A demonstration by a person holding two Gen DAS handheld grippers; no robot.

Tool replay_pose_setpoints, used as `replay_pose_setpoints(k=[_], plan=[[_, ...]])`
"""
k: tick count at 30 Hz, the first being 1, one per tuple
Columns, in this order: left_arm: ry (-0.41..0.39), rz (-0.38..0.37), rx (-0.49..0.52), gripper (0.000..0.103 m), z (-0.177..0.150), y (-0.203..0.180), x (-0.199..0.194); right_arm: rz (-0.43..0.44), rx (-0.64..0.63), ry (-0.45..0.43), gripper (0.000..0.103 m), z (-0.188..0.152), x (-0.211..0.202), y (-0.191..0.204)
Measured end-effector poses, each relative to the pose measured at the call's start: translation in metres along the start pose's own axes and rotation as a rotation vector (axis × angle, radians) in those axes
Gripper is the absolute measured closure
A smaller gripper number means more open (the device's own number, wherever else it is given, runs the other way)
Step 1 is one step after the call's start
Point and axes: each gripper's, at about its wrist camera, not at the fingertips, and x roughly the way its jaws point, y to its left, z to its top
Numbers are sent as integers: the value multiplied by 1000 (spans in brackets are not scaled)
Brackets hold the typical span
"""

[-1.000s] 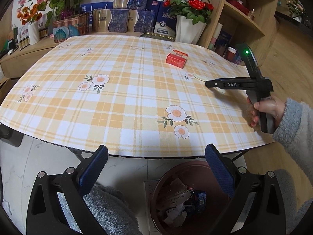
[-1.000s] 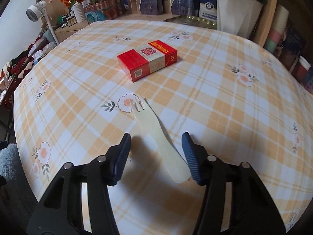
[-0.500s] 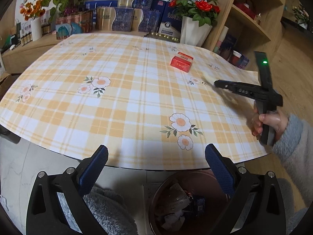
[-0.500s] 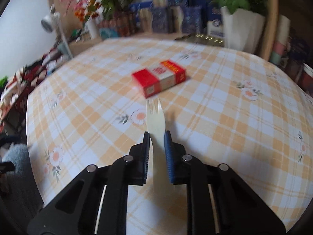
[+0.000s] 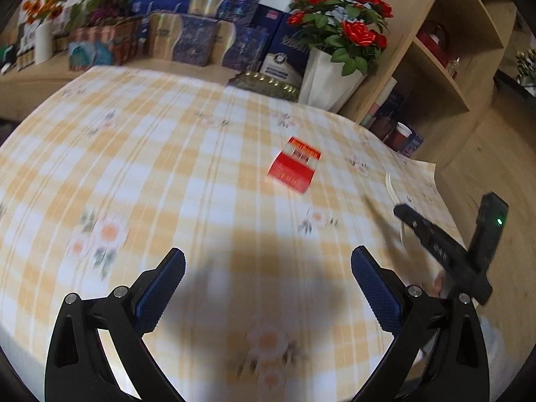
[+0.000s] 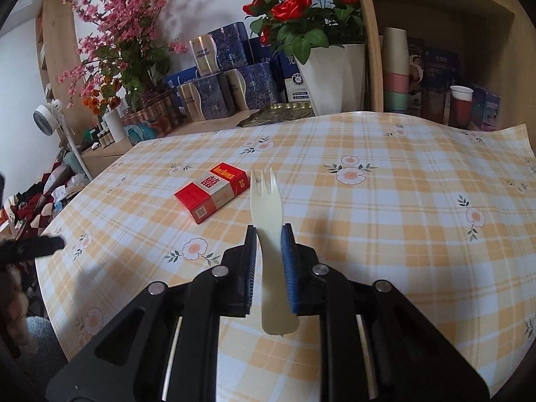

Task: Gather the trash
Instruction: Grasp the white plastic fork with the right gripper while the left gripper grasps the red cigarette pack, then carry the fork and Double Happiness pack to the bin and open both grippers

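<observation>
A cream disposable fork (image 6: 266, 201) is clamped between the pads of my right gripper (image 6: 269, 231), which is shut on its handle. The fork is lifted off the checked tablecloth (image 6: 385, 217) with its prongs pointing away. A red cigarette pack (image 6: 212, 196) lies flat on the cloth just left of the prongs. In the left wrist view the same pack (image 5: 294, 166) lies ahead, right of centre. My left gripper (image 5: 268, 254) hangs open over the table with nothing between its fingers. The right gripper (image 5: 432, 241) shows at the right edge, the pale fork (image 5: 390, 184) at its tip.
A white pot of red roses (image 6: 330, 77) and several blue and gold boxes (image 6: 217, 97) stand behind the table's far edge. A wooden shelf (image 6: 435, 50) with stacked cups (image 6: 395, 77) is at the back right. The other gripper (image 6: 33, 248) shows at the left edge.
My right gripper shut on the fork and lifted it off the cloth. My left gripper moved forward over the table, so the bin below the edge is out of view.
</observation>
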Motion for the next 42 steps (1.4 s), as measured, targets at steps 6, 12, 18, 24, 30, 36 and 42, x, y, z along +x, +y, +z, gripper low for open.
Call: replay_pose_setpoints(k=[6, 12, 18, 24, 30, 36, 42], plan=[[37, 66, 189, 6, 47, -33, 73, -9, 79, -12, 84, 1, -1, -15], [81, 138, 359, 6, 74, -66, 139, -5, 94, -15, 84, 0, -2, -17], [164, 179, 366, 6, 89, -69, 190, 0, 93, -2, 84, 1, 0, -17], [199, 217, 328, 8, 96, -61, 207, 9, 103, 9, 84, 2, 3, -19], [187, 171, 306, 49, 89, -56, 190, 2, 117, 2, 84, 1, 1, -21], [163, 82, 298, 49, 70, -60, 146, -15, 88, -3, 84, 0, -2, -15], [150, 18, 329, 49, 42, -71, 81, -72, 69, 25, 84, 5, -5, -9]])
